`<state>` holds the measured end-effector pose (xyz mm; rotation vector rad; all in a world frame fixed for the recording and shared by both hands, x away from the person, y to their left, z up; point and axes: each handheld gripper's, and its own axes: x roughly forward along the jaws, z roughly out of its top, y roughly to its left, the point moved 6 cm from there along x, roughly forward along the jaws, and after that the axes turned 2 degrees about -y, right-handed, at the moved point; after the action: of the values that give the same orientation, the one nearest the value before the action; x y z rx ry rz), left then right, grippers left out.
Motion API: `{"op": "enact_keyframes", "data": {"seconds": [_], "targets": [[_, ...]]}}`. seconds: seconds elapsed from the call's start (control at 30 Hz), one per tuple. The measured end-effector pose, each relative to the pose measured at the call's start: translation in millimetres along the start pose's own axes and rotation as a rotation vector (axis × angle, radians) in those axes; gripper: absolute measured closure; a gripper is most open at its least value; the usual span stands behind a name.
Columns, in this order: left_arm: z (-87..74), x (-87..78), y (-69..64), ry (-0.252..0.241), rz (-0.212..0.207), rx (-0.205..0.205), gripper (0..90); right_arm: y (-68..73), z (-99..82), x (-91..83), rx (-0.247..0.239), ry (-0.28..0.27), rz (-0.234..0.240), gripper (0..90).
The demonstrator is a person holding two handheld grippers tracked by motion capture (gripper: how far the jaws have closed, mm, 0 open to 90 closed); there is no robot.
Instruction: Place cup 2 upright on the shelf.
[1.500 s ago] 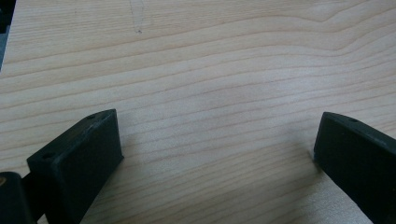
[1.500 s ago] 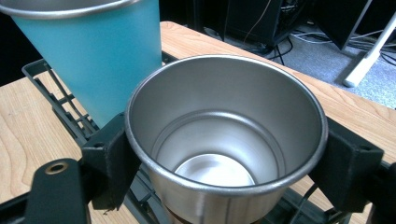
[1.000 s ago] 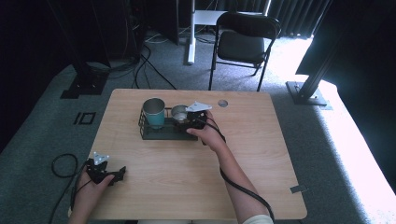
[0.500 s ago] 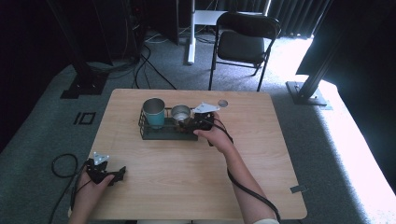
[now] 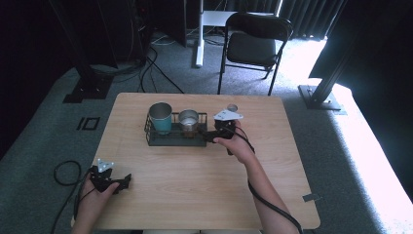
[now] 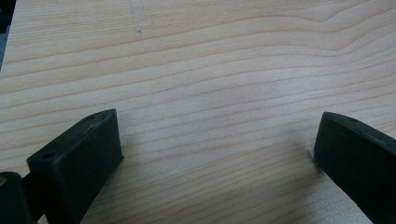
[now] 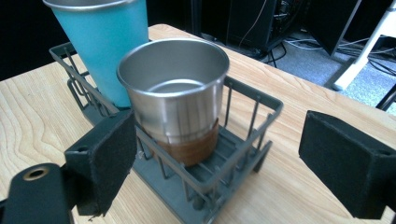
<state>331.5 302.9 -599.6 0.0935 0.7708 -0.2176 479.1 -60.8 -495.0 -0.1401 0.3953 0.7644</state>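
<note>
The steel cup (image 7: pixel 173 95) is standing upright in the wire rack (image 7: pixel 219 179), just beside the teal cup (image 7: pixel 100 42). Your right gripper (image 5: pixel 210 137) is hovering at the rack's end, jaws apart, gripping nothing. Your left gripper (image 5: pixel 118 184) is resting on the table (image 6: pixel 210 60), jaws apart.

Wooden table (image 5: pixel 195 195) on grey carpet, black folding chair (image 5: pixel 253 44) beyond the table's far edge, white desk leg (image 5: pixel 198 34) left of the chair, black stand base (image 5: pixel 87 87) off the table's far-left corner, small round object (image 5: pixel 232 107) near the table's far edge.
</note>
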Motion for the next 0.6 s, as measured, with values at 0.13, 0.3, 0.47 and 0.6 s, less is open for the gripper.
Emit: {"op": "enact_keyframes", "data": {"seconds": [0.13, 0.3, 0.47, 0.6], "targets": [[0.0, 0.0, 0.0, 0.000, 0.000, 0.000, 1.8, -3.5, -4.6, -3.6, 0.003, 0.001, -0.004, 11.2], [0.0, 0.0, 0.0, 0.000, 0.000, 0.000, 1.7, -6.7, -11.2, -7.2, 0.016, 0.002, -0.008, 11.2], [0.0, 0.0, 0.0, 0.000, 0.000, 0.000, 1.7, -9.1, -19.1, -13.2, 0.027, -0.001, -0.012, 11.3], [0.0, 0.0, 0.0, 0.000, 0.000, 0.000, 1.7, -13.3, -27.4, -18.2, 0.027, 0.007, -0.023, 11.3]]}}
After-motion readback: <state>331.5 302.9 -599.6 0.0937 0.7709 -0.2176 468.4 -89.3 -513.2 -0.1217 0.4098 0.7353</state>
